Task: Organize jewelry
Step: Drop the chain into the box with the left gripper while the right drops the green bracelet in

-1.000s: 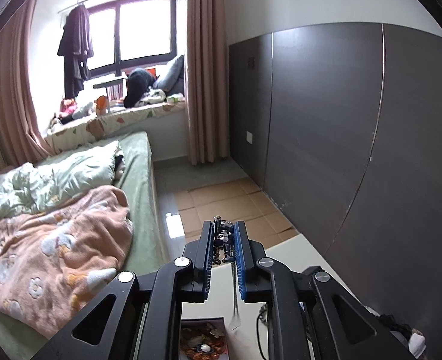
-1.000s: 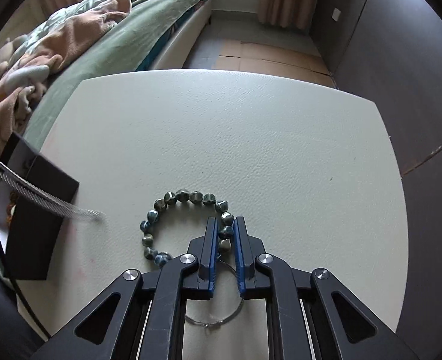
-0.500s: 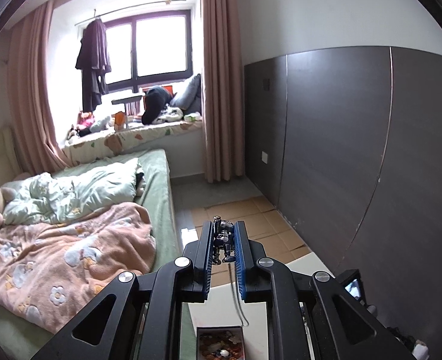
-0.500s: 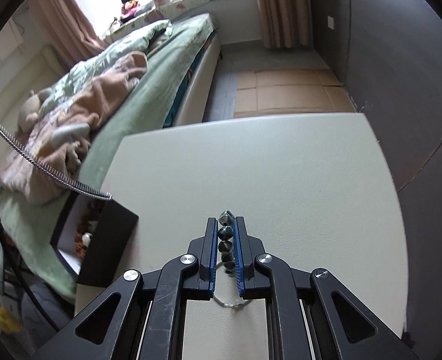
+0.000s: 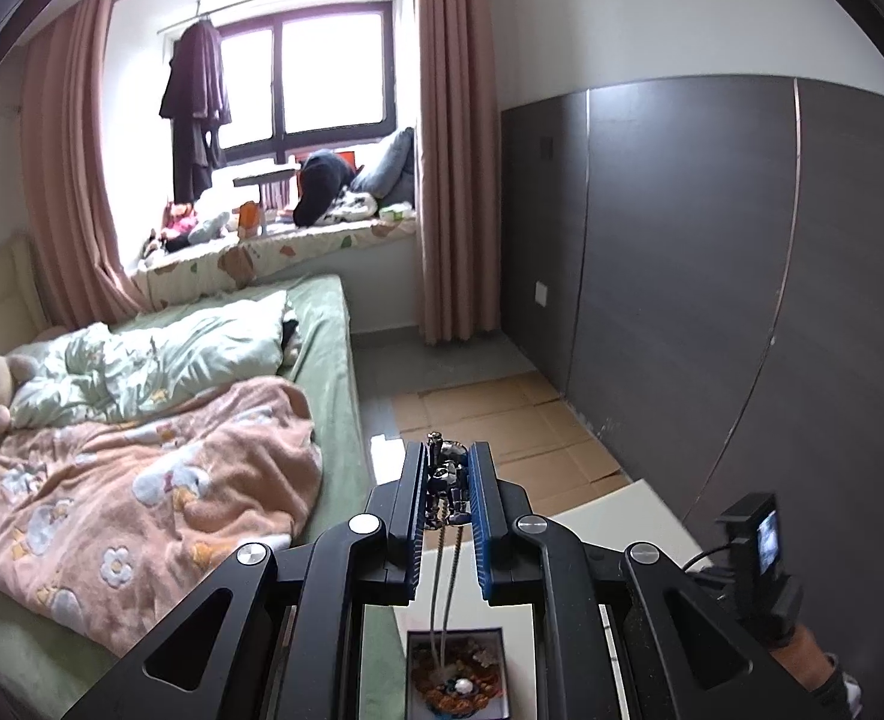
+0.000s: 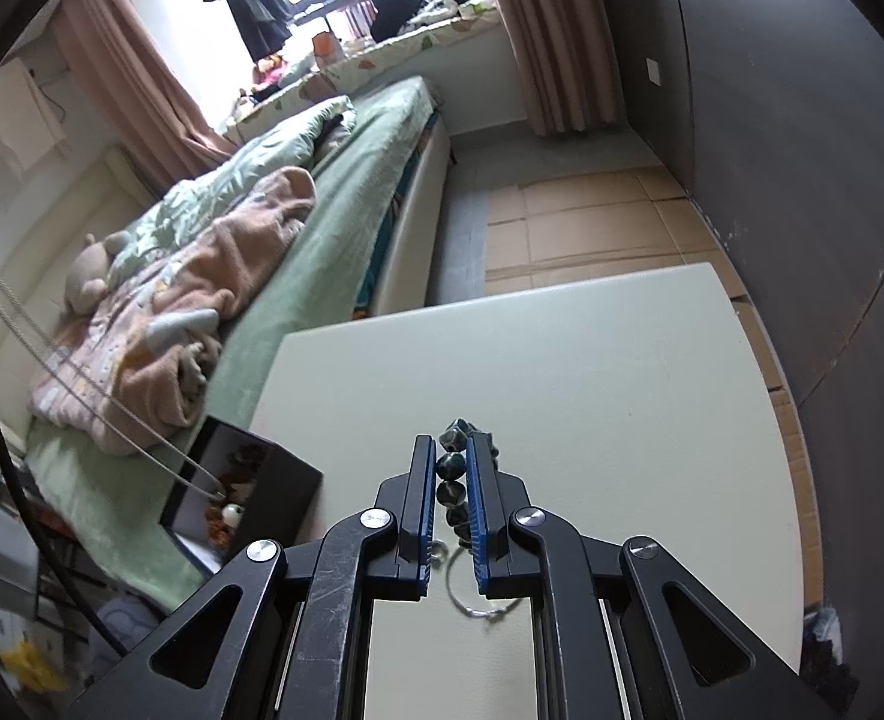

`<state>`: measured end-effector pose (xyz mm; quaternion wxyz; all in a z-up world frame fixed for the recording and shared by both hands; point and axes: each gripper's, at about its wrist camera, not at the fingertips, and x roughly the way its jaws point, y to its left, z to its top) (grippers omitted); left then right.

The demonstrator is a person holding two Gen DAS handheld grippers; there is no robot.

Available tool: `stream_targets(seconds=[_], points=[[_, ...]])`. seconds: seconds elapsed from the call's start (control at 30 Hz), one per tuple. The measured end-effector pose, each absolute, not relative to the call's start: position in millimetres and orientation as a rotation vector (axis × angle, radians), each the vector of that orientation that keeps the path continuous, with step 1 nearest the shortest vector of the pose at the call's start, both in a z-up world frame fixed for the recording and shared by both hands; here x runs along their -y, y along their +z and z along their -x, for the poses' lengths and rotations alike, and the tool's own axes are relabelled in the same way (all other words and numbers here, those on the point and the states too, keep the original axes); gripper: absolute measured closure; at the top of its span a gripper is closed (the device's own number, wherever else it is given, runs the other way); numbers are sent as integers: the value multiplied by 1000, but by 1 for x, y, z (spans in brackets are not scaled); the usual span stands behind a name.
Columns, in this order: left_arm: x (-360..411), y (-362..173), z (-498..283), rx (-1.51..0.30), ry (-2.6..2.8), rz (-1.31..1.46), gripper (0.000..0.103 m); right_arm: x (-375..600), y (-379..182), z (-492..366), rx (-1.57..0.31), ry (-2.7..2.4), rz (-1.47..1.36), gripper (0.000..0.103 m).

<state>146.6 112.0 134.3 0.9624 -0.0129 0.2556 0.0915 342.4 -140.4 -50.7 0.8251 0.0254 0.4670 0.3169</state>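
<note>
Dangling from the left gripper (image 5: 449, 474) is a silver metal chain necklace (image 5: 445, 594), its clasp end clenched between the blue pads while the strands drop into a small black square jewelry box (image 6: 274, 480) at the edge of the pale green table (image 6: 622, 372). Right gripper (image 6: 453, 480) is clamped on a dark green beaded bracelet (image 6: 449, 483), lifted off the tabletop. A thin silver ring (image 6: 472, 600) lies underneath.

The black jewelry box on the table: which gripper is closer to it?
Left. The left gripper hangs right above the black jewelry box, its silver chain dangling in. The right gripper, holding the beaded bracelet, is off to the side.
</note>
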Motion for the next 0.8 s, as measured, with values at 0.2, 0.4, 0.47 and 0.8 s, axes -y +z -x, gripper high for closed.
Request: stream_targets(seconds=[0.2, 0.4, 0.47, 0.8], points=[[-131, 94, -151, -587, 198, 74, 89, 136, -43, -338, -975, 704, -76, 91], [-139, 44, -154, -675, 189, 134, 89, 140, -32, -336, -933, 740, -146, 91], [-141, 27, -155, -704, 183, 152, 89, 141, -30, -335, -918, 747, -166, 91], [-143, -48, -170, -852, 163, 236, 89, 132, -16, -328, -845, 825, -255, 91]])
